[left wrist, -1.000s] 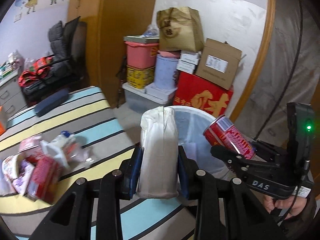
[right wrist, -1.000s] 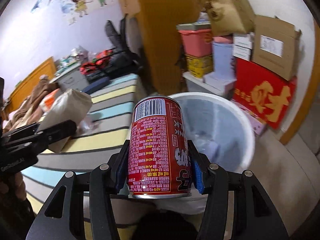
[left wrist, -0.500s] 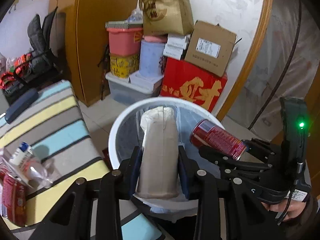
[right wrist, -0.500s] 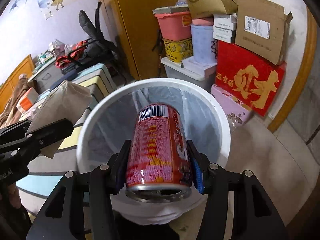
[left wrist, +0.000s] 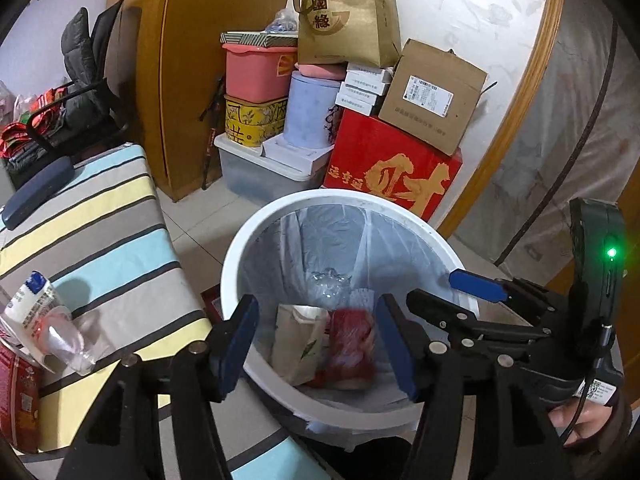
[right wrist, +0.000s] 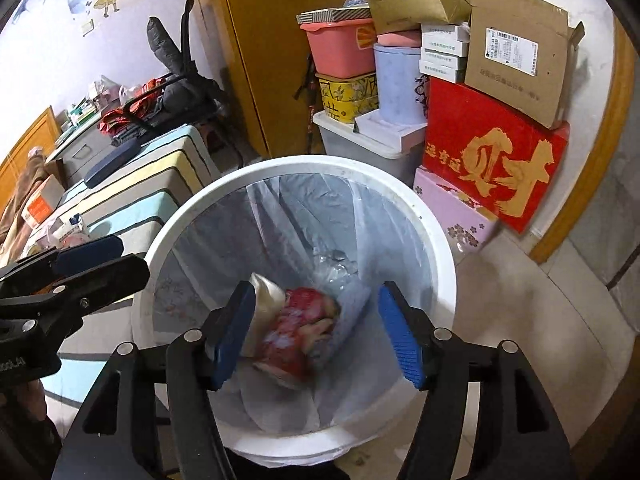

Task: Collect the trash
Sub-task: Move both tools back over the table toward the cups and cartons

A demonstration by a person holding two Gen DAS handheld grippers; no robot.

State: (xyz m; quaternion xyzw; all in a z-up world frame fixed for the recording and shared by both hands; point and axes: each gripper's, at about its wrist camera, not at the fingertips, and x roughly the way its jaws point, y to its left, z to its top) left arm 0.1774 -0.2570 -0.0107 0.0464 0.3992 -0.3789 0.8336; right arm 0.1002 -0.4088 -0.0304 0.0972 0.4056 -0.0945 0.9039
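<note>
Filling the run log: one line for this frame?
phase: drop | left gripper: open | right gripper: open | red can, beige pouch: in white bin | more trash on striped surface

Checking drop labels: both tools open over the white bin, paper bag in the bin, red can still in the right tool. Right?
Not quite. The right tool is open and empty; the red can lies in the white bin beside the paper bag, as the right wrist view shows. The left tool is open too.

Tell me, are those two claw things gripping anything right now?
No. The left gripper and right gripper are both open and empty above the white bin; the red can and paper bag lie inside.
</note>
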